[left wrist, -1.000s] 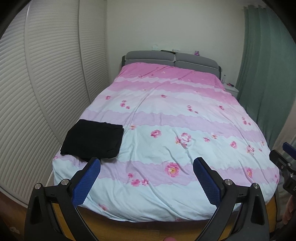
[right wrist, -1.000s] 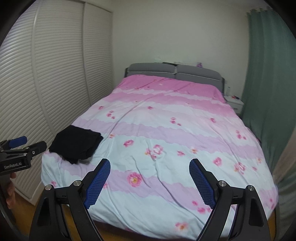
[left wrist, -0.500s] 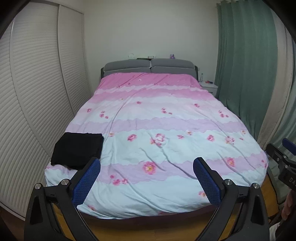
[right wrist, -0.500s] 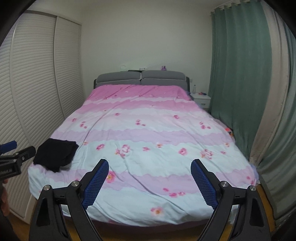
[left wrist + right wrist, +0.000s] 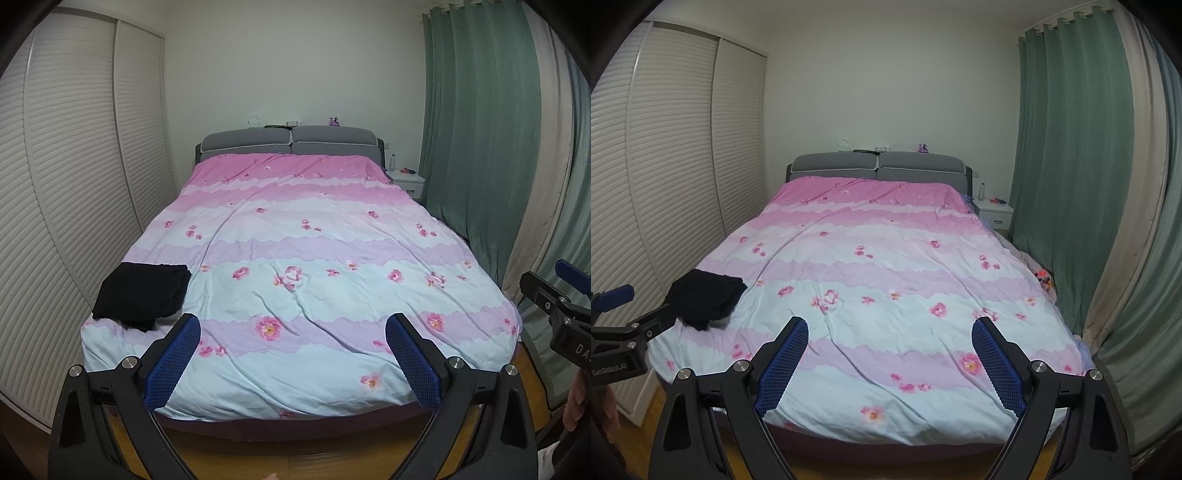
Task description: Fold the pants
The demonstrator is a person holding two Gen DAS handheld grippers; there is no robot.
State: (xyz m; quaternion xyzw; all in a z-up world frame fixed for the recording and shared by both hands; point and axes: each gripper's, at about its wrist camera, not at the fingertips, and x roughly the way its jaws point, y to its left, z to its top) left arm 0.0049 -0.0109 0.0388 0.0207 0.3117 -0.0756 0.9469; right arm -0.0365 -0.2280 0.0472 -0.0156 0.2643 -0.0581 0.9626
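Nearest to us, our left gripper (image 5: 293,334) is spread wide with nothing between its blue pads (image 5: 173,363), held in the air short of the foot of the bed (image 5: 295,424). Our right gripper (image 5: 890,339) is likewise wide apart and empty, level with the left one and just beside it; each shows at the edge of the other's view. Below both we see a strip of wooden floor (image 5: 295,458). Past the gripper tips lies the quilt (image 5: 314,258), banded in pale blue, lilac and pink with scattered flowers, lightly creased. The pants (image 5: 142,293), black and folded into a rough rectangle, rest on the quilt at its near left corner, close to the bed's edge and apart from both grippers. Along the left wall runs a slatted wardrobe (image 5: 74,184). Farther back, a grey headboard (image 5: 291,142) stands against the white wall, with a white nightstand (image 5: 406,181) to its right, and green curtains (image 5: 476,147) hang down the right side.
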